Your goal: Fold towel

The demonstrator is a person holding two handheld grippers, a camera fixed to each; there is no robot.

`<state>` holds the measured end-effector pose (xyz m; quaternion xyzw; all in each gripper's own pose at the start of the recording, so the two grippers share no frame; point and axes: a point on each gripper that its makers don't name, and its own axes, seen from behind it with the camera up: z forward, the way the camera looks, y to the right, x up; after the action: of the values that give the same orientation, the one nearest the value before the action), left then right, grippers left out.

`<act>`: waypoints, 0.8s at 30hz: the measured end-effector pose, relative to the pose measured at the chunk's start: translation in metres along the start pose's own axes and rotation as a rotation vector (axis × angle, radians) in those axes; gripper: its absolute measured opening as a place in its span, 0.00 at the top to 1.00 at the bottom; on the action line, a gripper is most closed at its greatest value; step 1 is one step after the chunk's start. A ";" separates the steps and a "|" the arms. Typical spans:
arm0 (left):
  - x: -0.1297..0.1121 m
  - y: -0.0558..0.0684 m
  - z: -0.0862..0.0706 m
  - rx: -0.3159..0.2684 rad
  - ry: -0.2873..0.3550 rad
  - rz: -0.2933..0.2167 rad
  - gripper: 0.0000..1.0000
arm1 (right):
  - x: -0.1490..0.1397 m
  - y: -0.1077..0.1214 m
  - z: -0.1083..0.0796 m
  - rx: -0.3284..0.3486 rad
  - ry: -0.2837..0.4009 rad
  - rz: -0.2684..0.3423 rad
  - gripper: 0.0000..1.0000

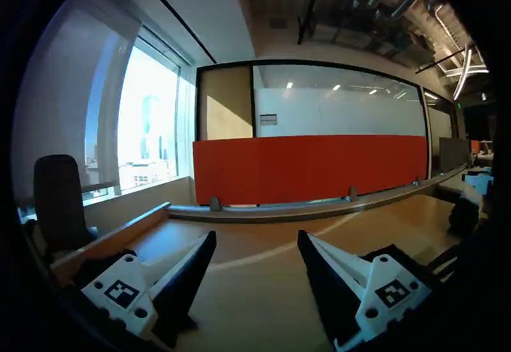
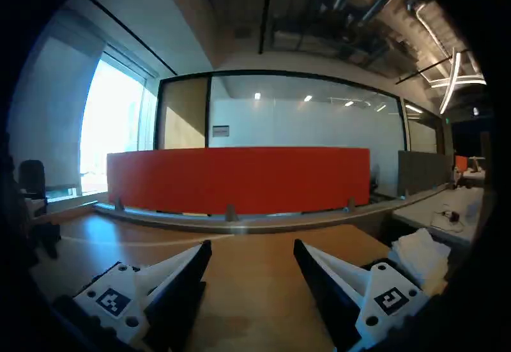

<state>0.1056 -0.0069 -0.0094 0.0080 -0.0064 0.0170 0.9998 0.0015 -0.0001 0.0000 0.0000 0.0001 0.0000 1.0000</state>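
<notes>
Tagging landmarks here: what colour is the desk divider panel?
Plain orange-red; the divider panel shows best in the right gripper view.

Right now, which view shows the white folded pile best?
The right gripper view: the white folded pile lies clear at its lower right. In the left gripper view's dark far-right edge, I cannot tell it.

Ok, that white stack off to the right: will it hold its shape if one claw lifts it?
Probably not: the white stack looks like soft layered cloth, so it should droop from a single grip. It is likely light, and its uneven layers may slide apart if pushed.
</notes>
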 end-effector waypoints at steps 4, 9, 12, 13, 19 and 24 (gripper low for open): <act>0.026 -0.002 -0.003 0.000 -0.006 0.000 0.06 | 0.024 -0.001 0.000 0.000 0.006 -0.003 0.00; 0.055 -0.002 -0.006 -0.002 -0.013 0.002 0.06 | 0.056 -0.003 -0.001 -0.002 0.013 -0.007 0.00; 0.071 -0.002 -0.009 -0.007 -0.016 0.001 0.06 | 0.076 -0.005 -0.003 -0.001 0.027 -0.003 0.00; 0.075 -0.002 -0.010 -0.008 -0.016 0.001 0.06 | 0.080 -0.005 -0.004 -0.001 0.029 -0.002 0.00; 0.096 -0.001 -0.013 -0.017 -0.027 0.000 0.06 | 0.101 -0.012 -0.009 0.005 0.023 -0.006 0.00; 0.105 0.001 -0.011 -0.031 -0.038 -0.001 0.06 | 0.112 -0.016 -0.009 0.011 0.016 -0.023 0.00</act>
<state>0.2109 -0.0019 -0.0193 -0.0073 -0.0258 0.0163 0.9995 0.1139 -0.0156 -0.0089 0.0054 0.0083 -0.0115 0.9999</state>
